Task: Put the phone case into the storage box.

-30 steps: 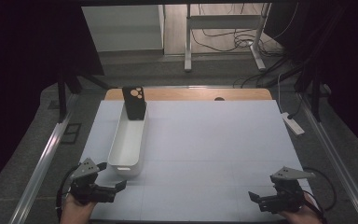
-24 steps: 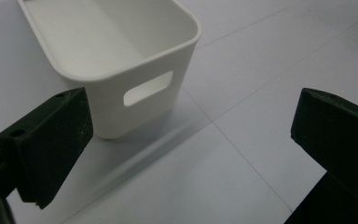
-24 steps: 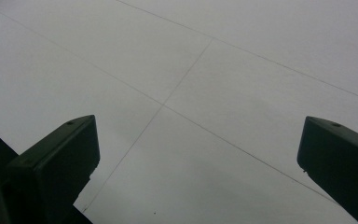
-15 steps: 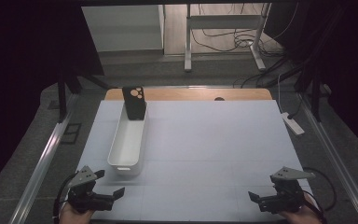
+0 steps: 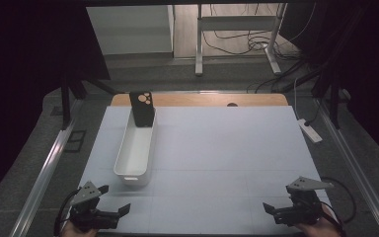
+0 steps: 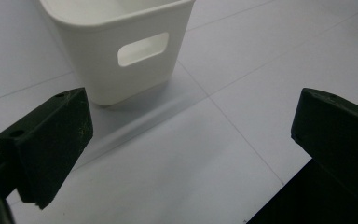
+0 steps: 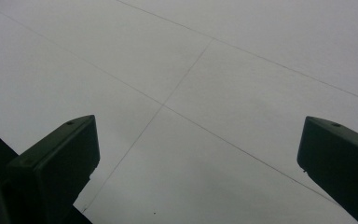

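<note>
A long white bin lies on the white table mat, left of centre. A black phone case with camera holes stands upright, leaning at the bin's far end. My left gripper is open at the near left corner, just short of the bin's near end. In the left gripper view, the bin's end wall with its handle slot sits just ahead of the wide-apart jaws of the left gripper. My right gripper is open at the near right corner. The right gripper has bare mat between its jaws.
A strip of wooden tabletop shows beyond the mat's far edge. A white power strip lies off the mat's right side. Metal rails run along both sides. Table legs and cables stand on the floor behind.
My left gripper has drawn back from the bin's near end toward the table's near edge. The right gripper, bin and phone case have not moved.
</note>
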The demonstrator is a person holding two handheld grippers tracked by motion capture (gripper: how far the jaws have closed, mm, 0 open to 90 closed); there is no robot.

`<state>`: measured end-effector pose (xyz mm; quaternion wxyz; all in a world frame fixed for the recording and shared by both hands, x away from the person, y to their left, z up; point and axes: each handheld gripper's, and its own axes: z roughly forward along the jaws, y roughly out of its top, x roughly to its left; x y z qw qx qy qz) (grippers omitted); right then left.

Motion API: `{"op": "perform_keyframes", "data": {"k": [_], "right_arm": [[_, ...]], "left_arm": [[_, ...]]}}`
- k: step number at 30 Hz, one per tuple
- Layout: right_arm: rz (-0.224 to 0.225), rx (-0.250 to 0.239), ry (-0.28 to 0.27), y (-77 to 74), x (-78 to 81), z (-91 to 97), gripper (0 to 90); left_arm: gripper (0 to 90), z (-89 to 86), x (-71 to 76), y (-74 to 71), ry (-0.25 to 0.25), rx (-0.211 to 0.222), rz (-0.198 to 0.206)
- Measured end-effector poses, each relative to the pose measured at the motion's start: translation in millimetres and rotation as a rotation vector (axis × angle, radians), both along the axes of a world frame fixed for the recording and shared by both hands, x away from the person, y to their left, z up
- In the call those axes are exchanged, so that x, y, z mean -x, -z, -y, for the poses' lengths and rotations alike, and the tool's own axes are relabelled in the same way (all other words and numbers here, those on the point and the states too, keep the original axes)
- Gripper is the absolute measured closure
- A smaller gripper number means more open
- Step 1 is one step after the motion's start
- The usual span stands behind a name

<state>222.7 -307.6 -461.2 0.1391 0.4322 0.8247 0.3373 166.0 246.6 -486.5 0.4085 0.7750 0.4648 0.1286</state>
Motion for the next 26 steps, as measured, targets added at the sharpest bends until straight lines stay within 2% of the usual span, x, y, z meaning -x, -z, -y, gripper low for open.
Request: {"op": "perform_keyframes", "data": {"k": [10, 15, 23, 26], "right_arm": [[-0.001, 0.001, -0.001, 0.0, 0.3, -0.3, 0.0], [-0.001, 0.001, -0.001, -0.1, 0.3, -0.3, 0.0], [-0.005, 0.006, -0.003, 0.2, 0.2, -1.2, 0.0], [-0.007, 0.01, -0.005, 0.5, 0.1, -1.1, 0.0]], "left_arm": [[0.0, -3.0, 5.1, 5.1, -0.022, -0.005, -0.022], [0.0, -3.0, 7.5, 4.8, -0.032, -0.015, -0.015], [0.0, 0.6, 5.8, 6.0, -0.041, -0.046, -0.036], [0.0, 0.3, 5.3, 5.8, -0.044, -0.041, -0.037]]}}
